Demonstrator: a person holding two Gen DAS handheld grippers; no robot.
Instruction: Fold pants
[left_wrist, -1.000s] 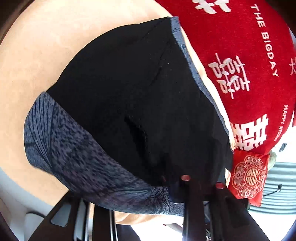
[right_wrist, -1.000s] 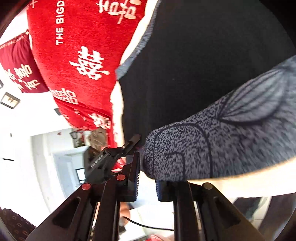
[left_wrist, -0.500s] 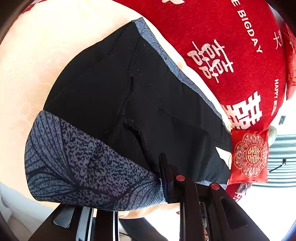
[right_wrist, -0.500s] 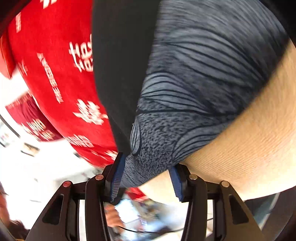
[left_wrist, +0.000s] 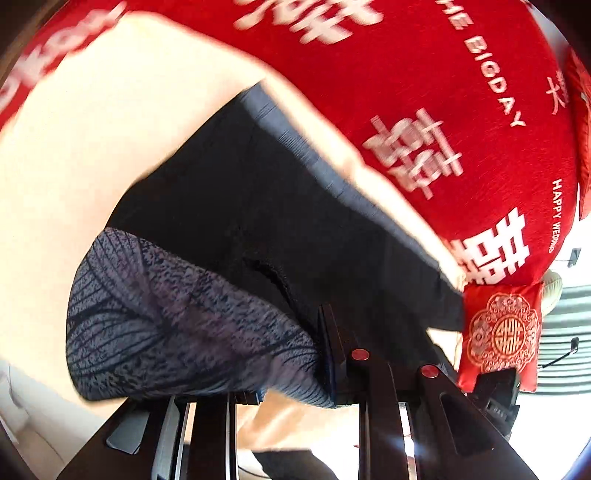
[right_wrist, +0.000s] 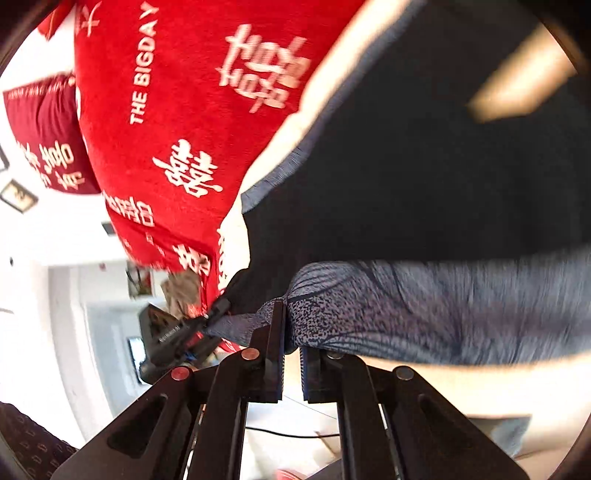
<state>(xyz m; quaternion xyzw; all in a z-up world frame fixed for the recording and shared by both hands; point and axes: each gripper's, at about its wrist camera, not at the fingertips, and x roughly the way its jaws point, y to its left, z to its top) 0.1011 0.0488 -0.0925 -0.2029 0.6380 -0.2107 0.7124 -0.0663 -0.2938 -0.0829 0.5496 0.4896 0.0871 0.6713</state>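
Black pants (left_wrist: 258, 206) with a grey patterned waistband (left_wrist: 177, 325) lie on a beige cushioned surface (left_wrist: 74, 147). In the left wrist view the waistband fills the space between my left gripper's fingers (left_wrist: 284, 365); only the right finger (left_wrist: 332, 354) shows, pressed against the fabric. In the right wrist view my right gripper (right_wrist: 291, 343) is shut on the waistband edge (right_wrist: 369, 314), with the black pants (right_wrist: 424, 166) spread beyond. My left gripper also shows in the right wrist view (right_wrist: 184, 332), holding the same band end.
A large red pillow with white characters (left_wrist: 424, 110) lies along the far side of the pants; it also shows in the right wrist view (right_wrist: 177, 110). A small red embroidered pouch (left_wrist: 502, 332) sits at the right. A white room lies beyond the surface's edge.
My right gripper has closed from wide open to a pinch on the waistband edge. My left gripper has drawn back, so the pants look smaller and more red pillow shows.
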